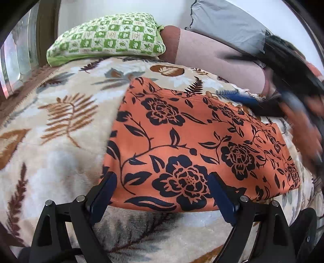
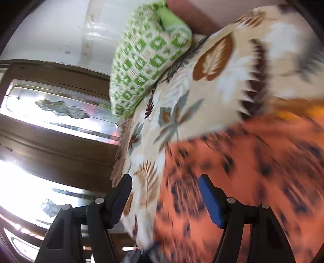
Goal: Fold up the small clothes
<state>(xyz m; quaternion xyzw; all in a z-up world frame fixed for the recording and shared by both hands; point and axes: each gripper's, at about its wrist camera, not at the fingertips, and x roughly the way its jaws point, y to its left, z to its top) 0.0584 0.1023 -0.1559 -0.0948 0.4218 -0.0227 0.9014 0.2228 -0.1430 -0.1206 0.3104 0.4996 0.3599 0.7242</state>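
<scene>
An orange garment with a dark blue flower print (image 1: 194, 145) lies flat and folded on a cream leaf-patterned blanket (image 1: 60, 125). My left gripper (image 1: 162, 182) is open, its two fingers straddling the garment's near edge, holding nothing. My right gripper shows blurred at the right edge of the left wrist view (image 1: 293, 97), above the garment's far right corner. In the right wrist view the right gripper (image 2: 165, 194) is open and empty, tilted over the blurred garment (image 2: 243, 172) and the blanket (image 2: 212, 95).
A green and white patterned pillow (image 1: 107, 38) lies at the head of the bed, also in the right wrist view (image 2: 145, 56). A grey pillow (image 1: 226, 18) and a pinkish one (image 1: 212, 54) sit beyond. A wooden frame with glass panels (image 2: 56, 113) stands left of the bed.
</scene>
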